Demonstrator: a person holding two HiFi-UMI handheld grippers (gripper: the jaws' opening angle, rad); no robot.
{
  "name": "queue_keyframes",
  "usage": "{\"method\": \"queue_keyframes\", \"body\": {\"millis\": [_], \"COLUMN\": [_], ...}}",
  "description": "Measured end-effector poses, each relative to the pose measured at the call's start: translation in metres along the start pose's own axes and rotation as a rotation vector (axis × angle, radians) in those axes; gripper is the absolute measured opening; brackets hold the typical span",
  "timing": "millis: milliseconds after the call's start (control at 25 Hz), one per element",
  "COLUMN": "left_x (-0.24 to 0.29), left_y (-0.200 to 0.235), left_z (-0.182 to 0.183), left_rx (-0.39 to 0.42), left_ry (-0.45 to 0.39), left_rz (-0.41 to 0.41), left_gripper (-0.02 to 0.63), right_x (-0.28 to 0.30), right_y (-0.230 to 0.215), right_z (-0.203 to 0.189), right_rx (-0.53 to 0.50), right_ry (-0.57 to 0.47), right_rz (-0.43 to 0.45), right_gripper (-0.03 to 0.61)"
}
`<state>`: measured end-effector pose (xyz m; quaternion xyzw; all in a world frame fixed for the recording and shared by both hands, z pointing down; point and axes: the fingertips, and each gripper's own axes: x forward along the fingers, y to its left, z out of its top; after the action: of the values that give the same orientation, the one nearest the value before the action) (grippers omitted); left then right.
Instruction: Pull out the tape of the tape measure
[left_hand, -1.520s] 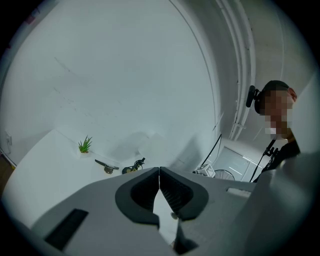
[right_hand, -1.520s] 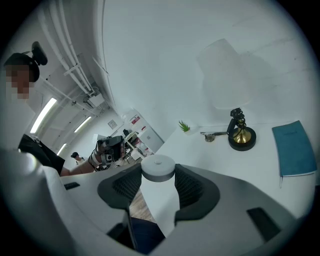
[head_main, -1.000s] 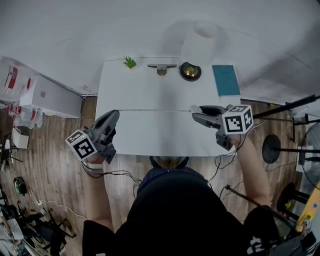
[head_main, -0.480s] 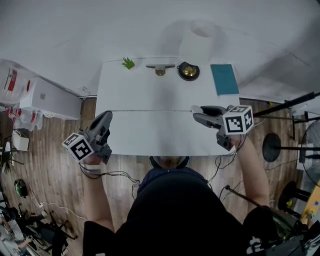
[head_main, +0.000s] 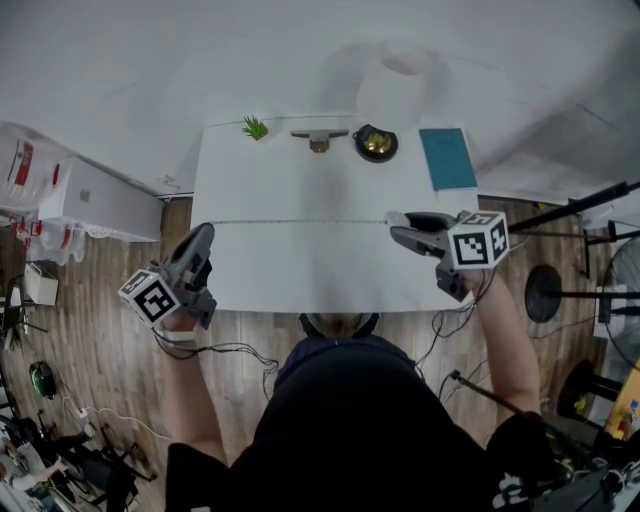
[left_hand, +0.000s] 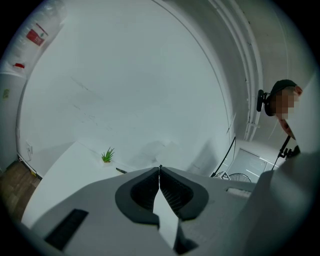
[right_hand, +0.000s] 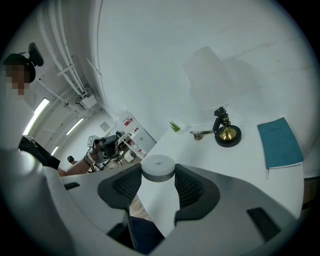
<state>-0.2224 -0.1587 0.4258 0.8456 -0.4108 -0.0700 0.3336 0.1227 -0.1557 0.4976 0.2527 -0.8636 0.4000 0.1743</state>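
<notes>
Nearest: left gripper (head_main: 204, 233) at the tabletop's (head_main: 300, 272) left edge, its body out over the wooden floor (head_main: 100, 340). Left gripper view: jaws pressed together, no gap. From the head view, the end of the tape (head_main: 300, 221) meets their tips, so they appear to pinch it.

Right gripper (head_main: 400, 226) over the right part of the tabletop. Jaws stand wide, both pads against the round grey-and-white tape measure (right_hand: 158, 168), holding it.

Tape runs as a thin straight line across the tabletop from the tape measure to the left jaws, roughly parallel to the near edge.

Far edge, left to right: small green plant (head_main: 255, 127), grey clip-like object (head_main: 319, 137) (cannot identify), black and brass lamp base (head_main: 377, 144) under a white shade (head_main: 400, 85), teal book (head_main: 448, 158) lying flat.
</notes>
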Motion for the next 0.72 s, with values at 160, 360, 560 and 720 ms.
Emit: {"method": "queue_keyframes", "body": {"millis": [160,360,560,720], "left_x": [-0.001,-0.005,-0.01,-0.008], "left_y": [0.004,0.009,0.017,0.017], "left_z": [-0.002,0.003,0.005,0.007], "left_rx": [-0.006,-0.006,-0.018,-0.017], "left_ry": [0.0,-0.027,-0.03,-0.035], "left_rz": [0.012,0.038,0.05,0.047], "left_gripper": [0.009,0.009,0.009,0.009], "right_x": [0.0,-0.006,-0.005,-0.006], "right_y": [0.001,-0.003,-0.002,-0.003], "right_z": [0.002,0.002,0.001,0.003], "right_rx": [-0.001,-0.009,0.0,-0.005], "right_ry": [0.003,0.005,0.004,0.001], "right_rz": [-0.009,-0.02,-0.023,-0.024], "right_gripper": [0.215,0.215,0.215,0.215]}}
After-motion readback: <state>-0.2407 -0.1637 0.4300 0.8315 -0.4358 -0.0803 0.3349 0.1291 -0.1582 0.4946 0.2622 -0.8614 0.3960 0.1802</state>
